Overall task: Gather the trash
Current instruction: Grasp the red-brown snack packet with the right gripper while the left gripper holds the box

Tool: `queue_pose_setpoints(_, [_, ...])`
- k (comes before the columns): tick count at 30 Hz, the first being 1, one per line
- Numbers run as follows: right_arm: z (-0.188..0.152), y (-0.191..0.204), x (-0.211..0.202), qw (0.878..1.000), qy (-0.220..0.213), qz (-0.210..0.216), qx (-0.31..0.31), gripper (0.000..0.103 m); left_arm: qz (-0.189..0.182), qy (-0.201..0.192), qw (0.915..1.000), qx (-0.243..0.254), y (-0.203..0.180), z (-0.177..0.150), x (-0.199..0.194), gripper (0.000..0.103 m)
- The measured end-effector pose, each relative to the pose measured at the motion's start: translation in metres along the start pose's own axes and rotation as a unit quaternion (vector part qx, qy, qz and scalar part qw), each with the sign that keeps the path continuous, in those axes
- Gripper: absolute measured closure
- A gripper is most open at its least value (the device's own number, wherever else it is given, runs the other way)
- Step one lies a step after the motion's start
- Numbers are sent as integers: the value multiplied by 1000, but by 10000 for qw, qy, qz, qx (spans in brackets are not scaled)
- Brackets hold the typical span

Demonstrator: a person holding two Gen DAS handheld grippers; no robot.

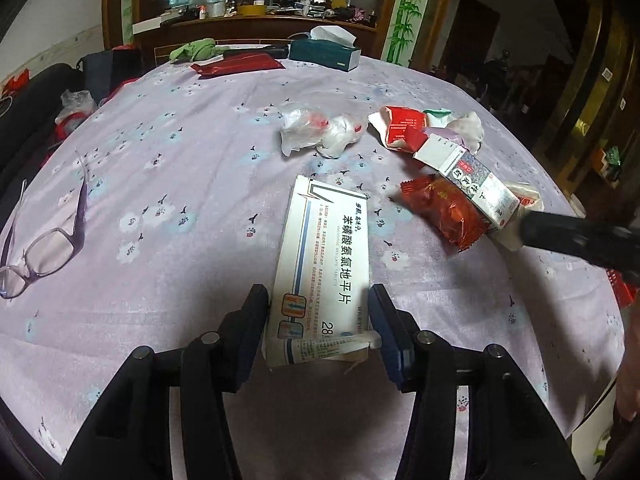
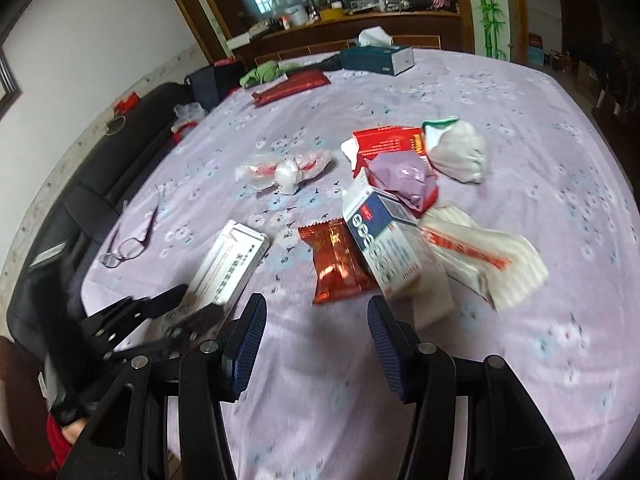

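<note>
1. Surface: a table (image 1: 168, 152) covered by a lilac cloth printed with small flowers. Behind it stand a wooden cabinet (image 1: 280, 24) with a cluttered shelf and a wall strip painted with green bamboo (image 1: 404, 12).
2. Left gripper (image 1: 318, 312): jaws set narrow against the two long edges of a white medicine box (image 1: 324, 264), which lies between the pads; whether the box is off the cloth cannot be told.
3. Right gripper (image 2: 318, 320): jaws wide apart with nothing between them, low over the cloth.
4. Trash ahead of the right gripper: a red foil wrapper (image 2: 336, 268), touching a blue-and-white carton (image 2: 384, 248) at its right; a white striped bag (image 2: 480, 256) further right; beyond them a red packet (image 2: 388, 144), a purple crumpled wrapper (image 2: 404, 180) and a grey-white wad (image 2: 460, 152) bunched together.
5. Forward-left of the right gripper: a crumpled clear plastic wrapper (image 2: 284, 170), apart from the pile.
6. Far left of the left gripper: spectacles (image 1: 44, 252) on the cloth.
7. Far edge: a tissue box (image 1: 324, 54), a dark red pouch (image 1: 236, 65), a green cloth (image 1: 196, 50).
8. Limits: the right wrist view is motion-blurred; carton print is unreadable there. In the left wrist view the right gripper shows only as a dark blurred bar at the frame's right.
</note>
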State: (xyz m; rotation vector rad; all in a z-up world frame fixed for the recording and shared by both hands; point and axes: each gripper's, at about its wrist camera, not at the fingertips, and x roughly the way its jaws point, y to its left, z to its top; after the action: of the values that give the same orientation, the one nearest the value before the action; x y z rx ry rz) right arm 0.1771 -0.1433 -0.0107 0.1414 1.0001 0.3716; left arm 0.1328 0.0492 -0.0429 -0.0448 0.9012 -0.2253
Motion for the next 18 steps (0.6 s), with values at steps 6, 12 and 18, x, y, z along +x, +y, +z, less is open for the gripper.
queue_pose_setpoints(6, [14,-2,30,9994,148,-305,-12,46,-13,-3,10000,42,0,5,4,51])
queue_pose_setpoints(12, [23,6,55,9973,281,-605,-293,46,69,118,9998,113,-3,13,20,46])
queue_pose_setpoints(18, [15,9,56,9961,274,-745,-373,68,148,14,9998,133,-4,13,20,51])
